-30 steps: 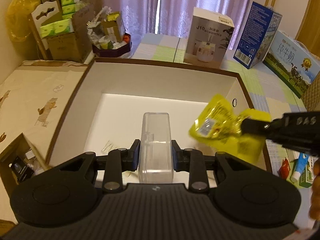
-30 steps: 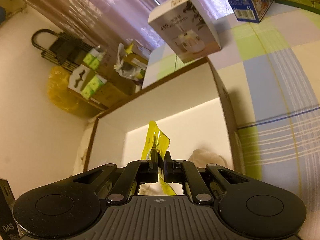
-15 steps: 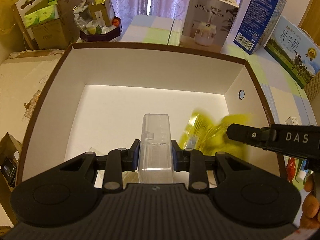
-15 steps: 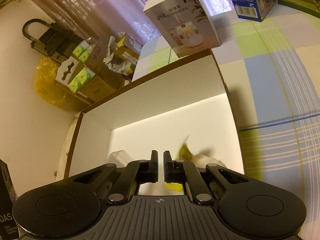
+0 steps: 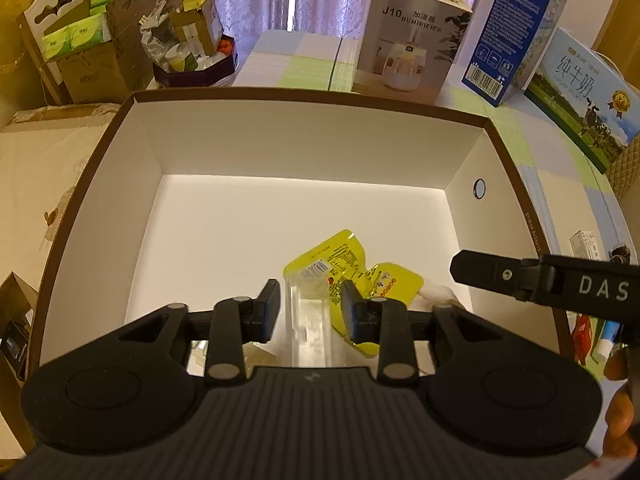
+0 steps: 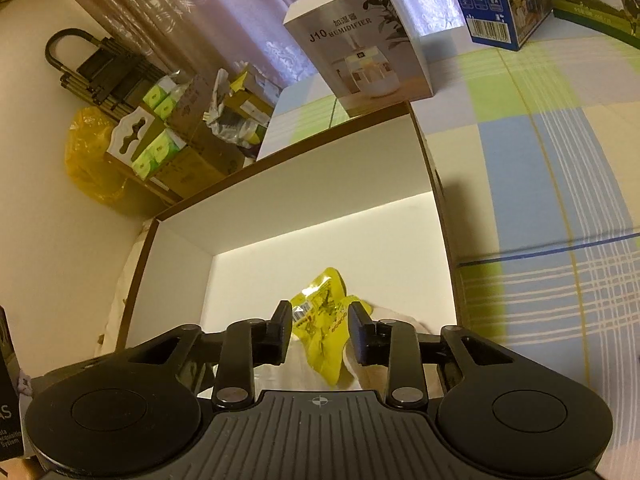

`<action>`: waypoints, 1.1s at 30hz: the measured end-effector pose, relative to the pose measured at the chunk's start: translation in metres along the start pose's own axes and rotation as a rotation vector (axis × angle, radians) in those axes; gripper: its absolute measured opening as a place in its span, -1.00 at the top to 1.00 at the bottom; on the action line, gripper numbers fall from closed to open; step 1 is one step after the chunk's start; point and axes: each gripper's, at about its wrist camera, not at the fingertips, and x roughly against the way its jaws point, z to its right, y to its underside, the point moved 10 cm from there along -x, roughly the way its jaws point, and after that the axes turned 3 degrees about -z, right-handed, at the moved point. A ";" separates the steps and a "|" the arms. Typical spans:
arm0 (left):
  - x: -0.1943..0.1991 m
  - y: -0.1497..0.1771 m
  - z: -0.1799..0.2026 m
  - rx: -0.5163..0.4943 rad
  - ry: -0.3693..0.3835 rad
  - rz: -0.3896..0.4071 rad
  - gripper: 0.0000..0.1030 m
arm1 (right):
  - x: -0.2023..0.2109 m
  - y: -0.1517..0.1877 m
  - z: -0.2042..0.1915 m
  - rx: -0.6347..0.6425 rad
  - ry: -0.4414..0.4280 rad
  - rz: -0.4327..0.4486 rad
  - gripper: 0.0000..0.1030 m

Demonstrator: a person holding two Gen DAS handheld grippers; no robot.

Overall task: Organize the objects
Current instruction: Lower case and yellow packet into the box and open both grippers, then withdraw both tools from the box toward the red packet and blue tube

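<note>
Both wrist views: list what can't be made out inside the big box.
- Clear plastic case: left view, blurred, its lower end hidden behind the left gripper, whose jaws are opening.
- White object: both views, half under the yellow pouch; unidentifiable.
- Box near floor: hidden by gripper bodies.

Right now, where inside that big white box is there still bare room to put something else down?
The box floor is bare across its far half, up to the back wall, and along the left wall. It is crowded near the front right: the yellow pouch, a clear plastic case and something white lie there, under both opening grippers.
</note>
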 end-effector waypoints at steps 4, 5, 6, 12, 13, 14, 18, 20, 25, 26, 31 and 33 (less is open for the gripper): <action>0.005 -0.001 0.000 -0.009 -0.017 0.020 0.06 | 0.006 0.002 -0.001 0.033 0.007 0.002 0.27; 0.007 -0.001 -0.001 -0.007 -0.019 0.017 0.03 | 0.008 0.002 -0.002 0.043 0.007 0.001 0.24; 0.008 0.000 -0.002 -0.004 -0.020 0.015 -0.01 | 0.009 0.003 -0.003 0.053 0.007 -0.002 0.19; 0.022 0.006 -0.007 0.001 -0.039 0.028 -0.30 | 0.022 0.011 -0.008 0.112 0.000 -0.001 0.03; 0.025 0.006 -0.008 0.003 -0.039 0.029 -0.35 | 0.024 0.012 -0.009 0.122 -0.001 0.000 0.02; 0.029 0.007 -0.008 0.004 -0.043 0.034 -0.40 | 0.027 0.014 -0.010 0.131 -0.003 0.002 0.01; 0.043 0.010 -0.009 0.004 -0.057 0.050 -0.45 | 0.039 0.019 -0.011 0.149 -0.011 0.006 -0.03; 0.051 0.013 -0.008 0.009 -0.056 0.058 -0.47 | 0.046 0.022 -0.010 0.158 -0.015 0.008 -0.04; 0.068 0.021 -0.001 0.015 -0.054 0.078 -0.50 | 0.067 0.028 -0.007 0.175 -0.024 0.021 -0.06; 0.072 0.023 0.001 0.015 -0.053 0.081 -0.50 | 0.071 0.029 -0.005 0.176 -0.026 0.023 -0.06; 0.086 0.038 0.012 0.016 -0.040 0.089 -0.51 | 0.096 0.037 0.008 0.186 -0.036 0.028 -0.07; 0.092 0.043 0.018 0.011 -0.035 0.093 -0.53 | 0.106 0.040 0.015 0.194 -0.036 0.029 -0.08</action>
